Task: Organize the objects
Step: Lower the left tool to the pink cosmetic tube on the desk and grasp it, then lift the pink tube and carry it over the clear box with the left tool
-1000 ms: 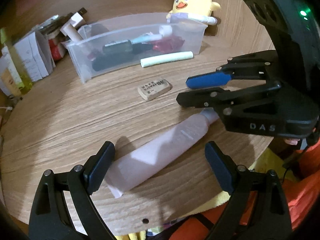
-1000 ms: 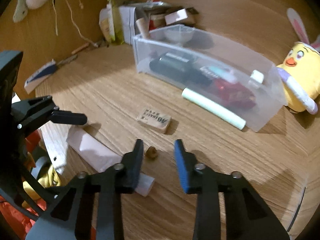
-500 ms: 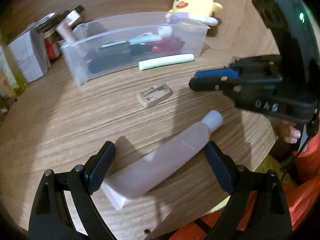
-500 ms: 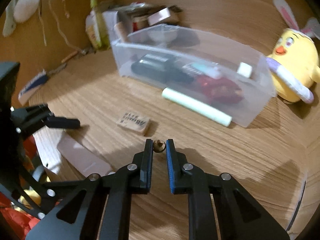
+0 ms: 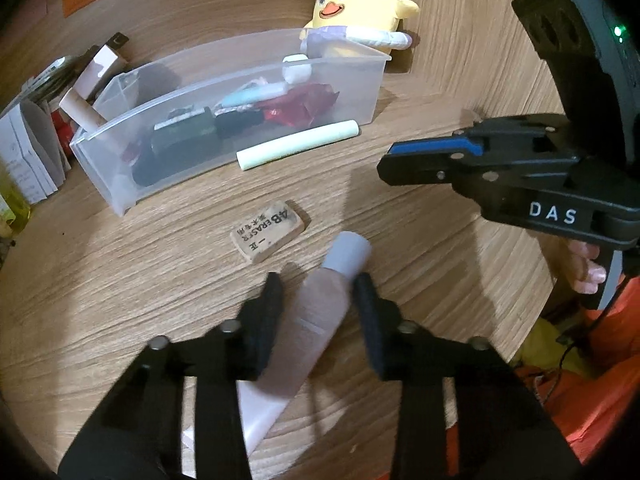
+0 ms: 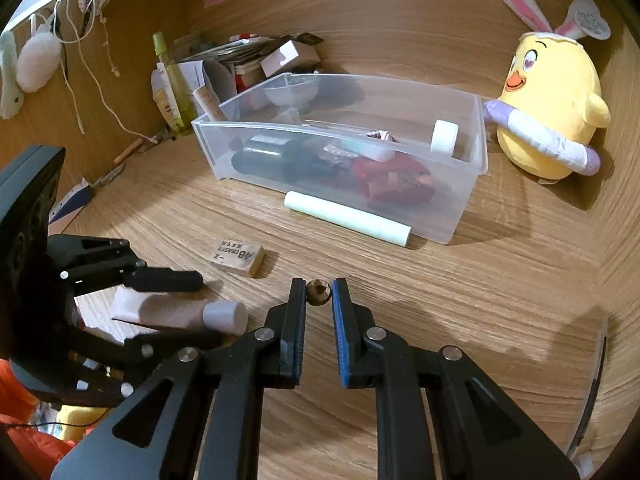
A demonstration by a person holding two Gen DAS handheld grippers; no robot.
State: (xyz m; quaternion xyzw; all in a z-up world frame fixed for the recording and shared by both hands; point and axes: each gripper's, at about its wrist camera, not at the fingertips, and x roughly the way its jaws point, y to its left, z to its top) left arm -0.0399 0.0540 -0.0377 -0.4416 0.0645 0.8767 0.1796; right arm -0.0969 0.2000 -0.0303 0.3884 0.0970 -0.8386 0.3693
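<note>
While the left gripper (image 5: 316, 300) closes from wide open onto the pale pink plastic tube (image 5: 320, 312) at lower centre, the right gripper (image 6: 319, 292) now clenches the small brown bead (image 6: 319, 292), both seemingly bound for the clear plastic bin (image 6: 460, 204).

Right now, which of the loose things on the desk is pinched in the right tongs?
The tiny brown bead, between the right tongs. The eraser and green stick lie free; the pink tube sits between the closing left tongs.

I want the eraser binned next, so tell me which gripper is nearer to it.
Left. The left gripper, its fingers closing around the pink tube, sits just beside the eraser. The right gripper, pinching a small brown bead, is farther off.
</note>
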